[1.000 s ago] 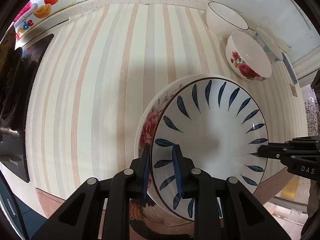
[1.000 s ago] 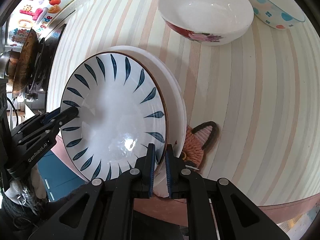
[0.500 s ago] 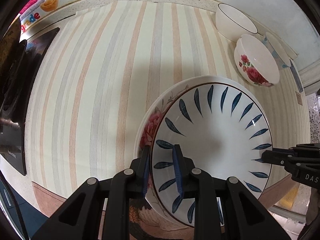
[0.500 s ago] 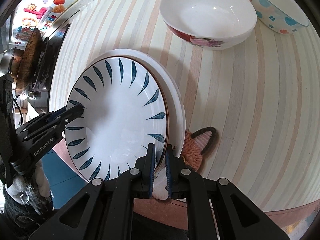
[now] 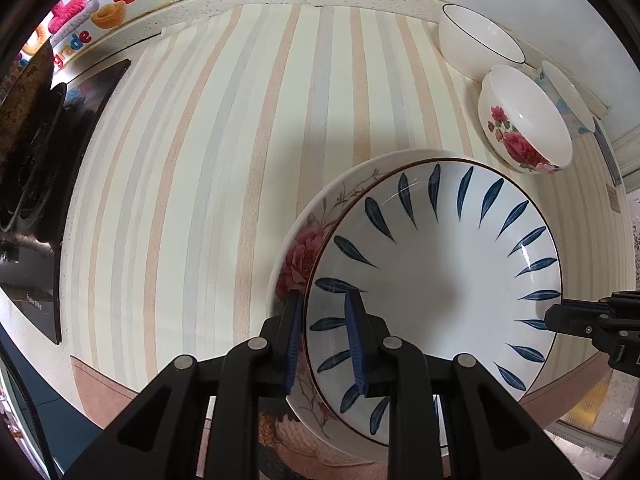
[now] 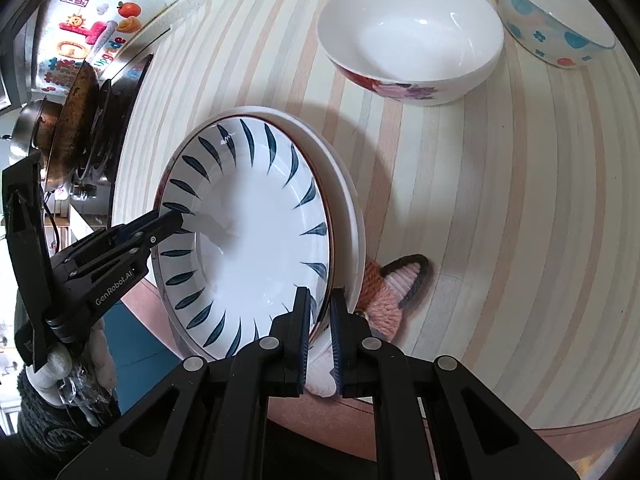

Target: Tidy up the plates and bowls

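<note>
A blue-leaf plate (image 5: 440, 280) (image 6: 248, 232) lies nested in a larger white plate with a pink flower (image 5: 304, 256) (image 6: 348, 208). My left gripper (image 5: 324, 340) is shut on the stack's near rim, one finger inside the blue-leaf plate and one outside the floral plate. My right gripper (image 6: 319, 336) is shut on the opposite rim the same way. Each gripper shows in the other's view: the right gripper (image 5: 560, 316) at the plate's right edge, the left gripper (image 6: 172, 220) at its left edge. The stack sits over the striped counter's front edge.
A rose-pattern bowl (image 5: 524, 120) (image 6: 412, 32), a black-rimmed white bowl (image 5: 480, 40) and a blue-spotted bowl (image 6: 552, 12) stand at the back right. A knitted fox coaster (image 6: 392, 292) peeks from under the plates. A stove with a pan (image 6: 76, 120) lies left.
Both grippers stay clamped on the plate stack. The views have drifted slightly, with the bowls sliding a little right in the left wrist view.
</note>
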